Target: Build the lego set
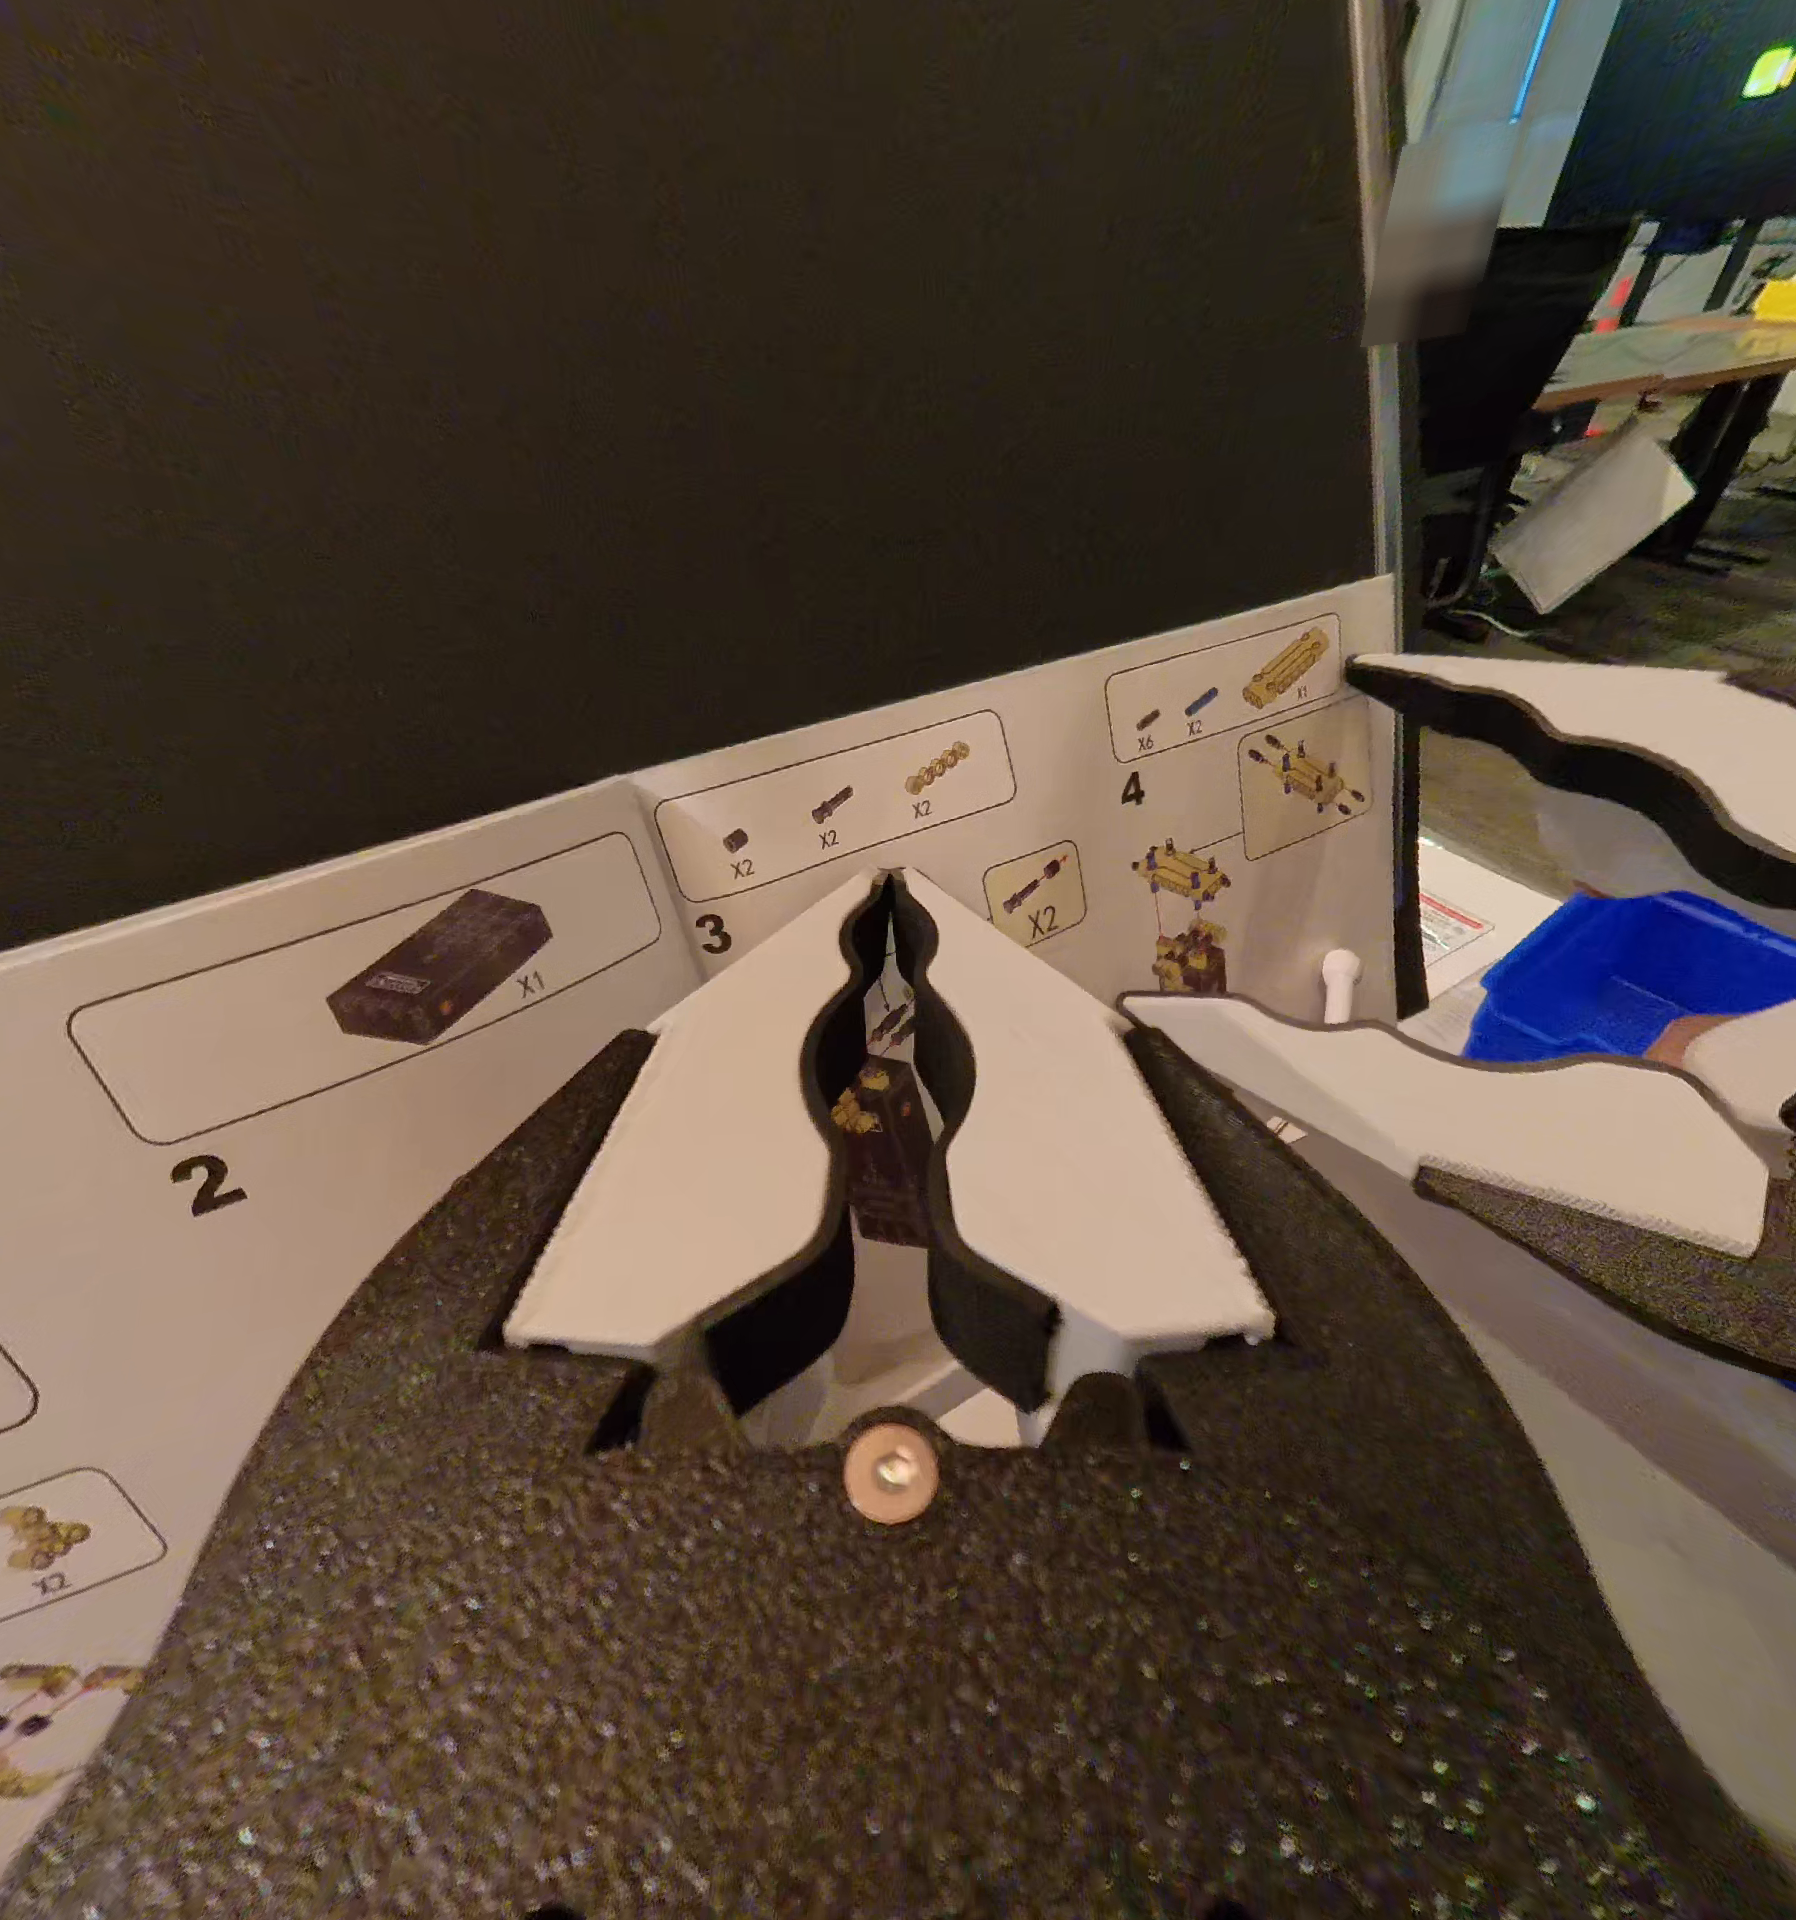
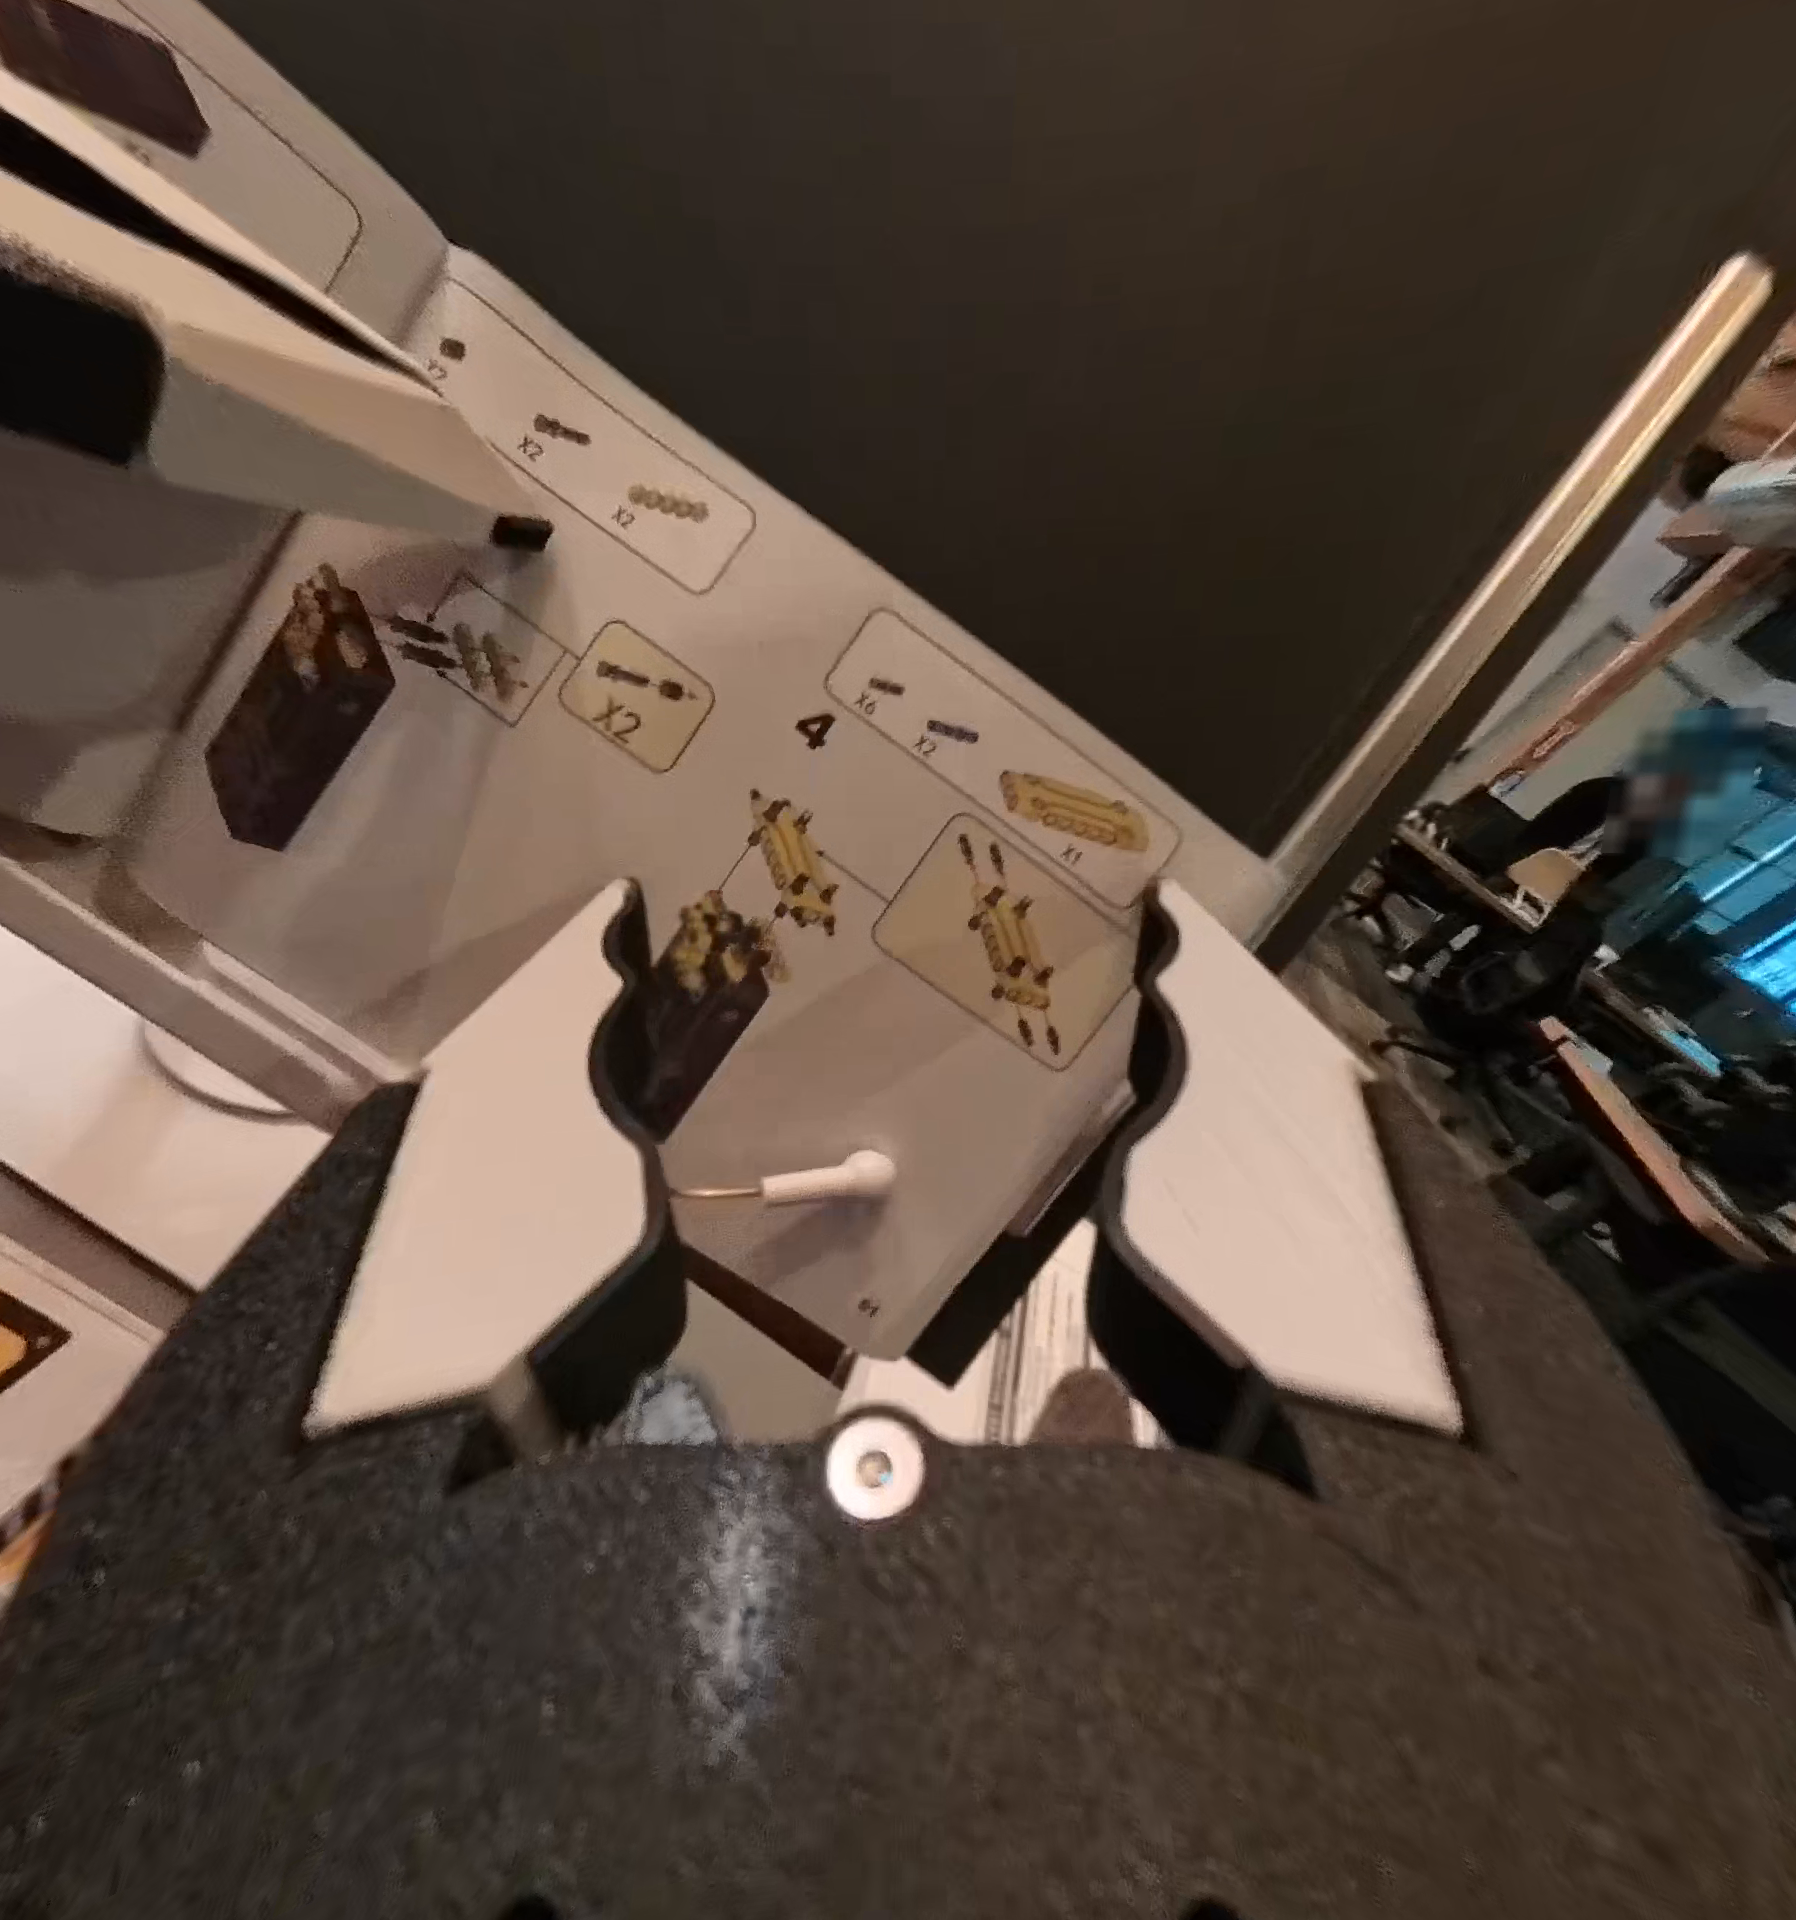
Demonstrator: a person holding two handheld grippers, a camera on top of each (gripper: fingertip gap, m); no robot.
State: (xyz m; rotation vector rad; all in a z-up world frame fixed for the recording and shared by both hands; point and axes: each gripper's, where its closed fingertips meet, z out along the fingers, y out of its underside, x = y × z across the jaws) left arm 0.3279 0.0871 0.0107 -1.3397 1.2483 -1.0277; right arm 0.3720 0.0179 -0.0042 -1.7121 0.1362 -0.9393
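Left wrist view: my left gripper (image 1: pixel 889 883) fills the lower middle of the frame, its white fingers (image 1: pixel 728 1132) drawn together until the tips meet, with nothing between them. Just past the tips an instruction sheet (image 1: pixel 281 1101) stands propped upright against a black board (image 1: pixel 613 364), running from the lower left up toward the right. At the right edge my right gripper (image 1: pixel 1237 831) comes in, its fingers spread wide apart, one above the other in the frame. Between them, by the sheet's right end, a small white pin (image 1: pixel 1335 982) sticks up. Behind the lower finger sits a blue bin (image 1: pixel 1642 966).

Right wrist view: my right gripper (image 2: pixel 889 899) is spread wide and holds nothing. The sheet (image 2: pixel 665 831) lies beyond the gap, tilted across the middle of the frame, and I cannot tell whether the tips touch it. The pin (image 2: pixel 832 1174) shows low in the gap, lying against the sheet's lower part. My left gripper (image 2: pixel 504 525) reaches in from the upper left, its tip close to the sheet. A metal post (image 2: pixel 1517 623) slants up the right side beside the board (image 2: pixel 1081 312).
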